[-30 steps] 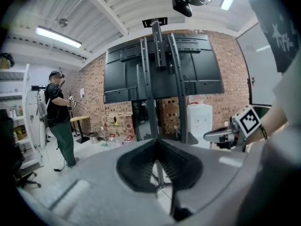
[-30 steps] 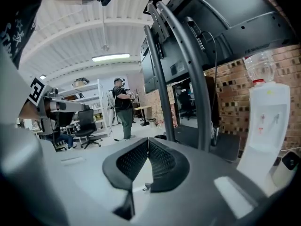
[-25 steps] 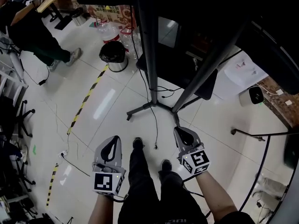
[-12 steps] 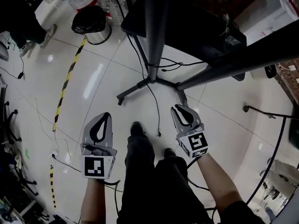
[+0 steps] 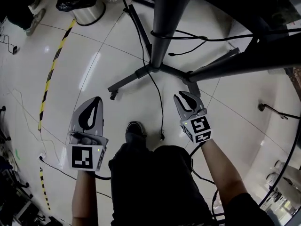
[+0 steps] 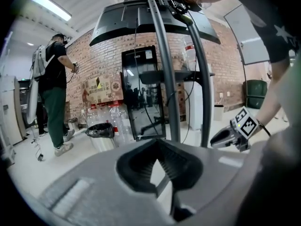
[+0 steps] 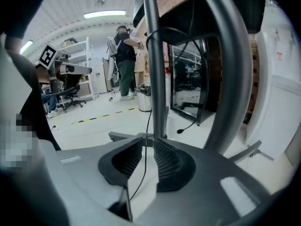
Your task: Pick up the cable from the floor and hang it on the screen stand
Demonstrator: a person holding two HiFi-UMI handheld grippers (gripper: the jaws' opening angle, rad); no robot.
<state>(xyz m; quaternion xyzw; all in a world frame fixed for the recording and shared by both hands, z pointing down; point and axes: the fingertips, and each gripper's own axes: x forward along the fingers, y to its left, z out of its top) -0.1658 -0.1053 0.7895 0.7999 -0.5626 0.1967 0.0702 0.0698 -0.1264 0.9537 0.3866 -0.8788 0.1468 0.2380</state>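
Observation:
A thin black cable (image 5: 162, 112) loops round the dark pole of the screen stand (image 5: 164, 27) and trails down across the white floor, its free end lying by my shoe. My right gripper (image 5: 180, 96) hovers just right of the cable, beside a stand leg. Its jaws are opening, with a narrow gap between them. In the right gripper view the cable (image 7: 147, 121) shows through the gap of the right gripper (image 7: 149, 140), farther off and not pinched. My left gripper (image 5: 97, 99) is left of my leg, tips together and empty, as the left gripper view shows (image 6: 157, 142).
The stand's legs (image 5: 127, 79) spread over the floor ahead. A bin with a black bag (image 5: 84, 4) stands at far left beside yellow-black floor tape (image 5: 51, 74). Another cable (image 5: 51, 164) lies at left. A person (image 6: 54, 98) stands beyond the bin, near bottles (image 6: 113, 121).
The head view has closed in on the stand base, and both grippers now sit nearer its legs. The right gripper has come closer to the cable lying on the floor.

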